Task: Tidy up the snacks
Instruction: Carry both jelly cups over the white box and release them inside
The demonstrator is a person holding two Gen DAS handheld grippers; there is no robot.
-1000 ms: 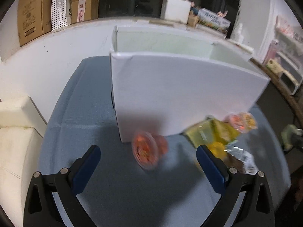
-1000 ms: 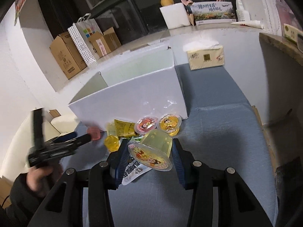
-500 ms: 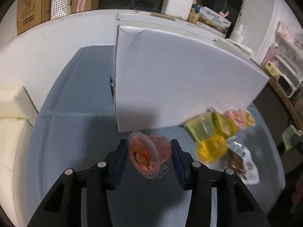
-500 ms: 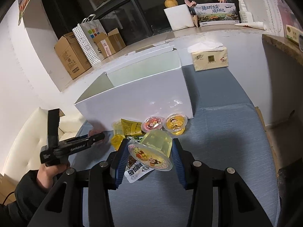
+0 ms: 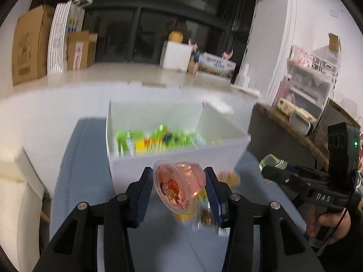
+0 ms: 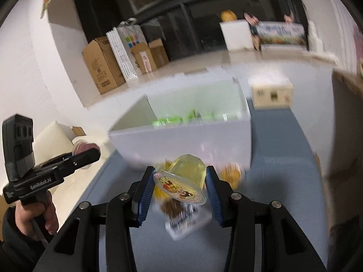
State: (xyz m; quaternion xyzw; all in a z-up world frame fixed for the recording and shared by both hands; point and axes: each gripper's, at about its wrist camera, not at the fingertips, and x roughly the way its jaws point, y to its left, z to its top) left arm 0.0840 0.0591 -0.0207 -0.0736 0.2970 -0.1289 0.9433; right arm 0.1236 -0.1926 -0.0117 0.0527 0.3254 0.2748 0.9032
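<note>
Both tools gripping jelly cups before the white box (image 5: pixel 177 156).
I am holding a pink cup (image 5: pixel 179 184) in the left tool (image 5: pixel 179 192), a yellow cup (image 6: pixel 183 179) in the right tool (image 6: pixel 180 189); green packets (image 5: pixel 156 140) are lying inside the box, loose snacks (image 6: pixel 231 173) waiting in front of it.

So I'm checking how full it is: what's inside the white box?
The white box holds a blurred layer of green and yellow packets along its bottom. Its near wall covers whatever lies closest to it, and blur prevents a count.
</note>
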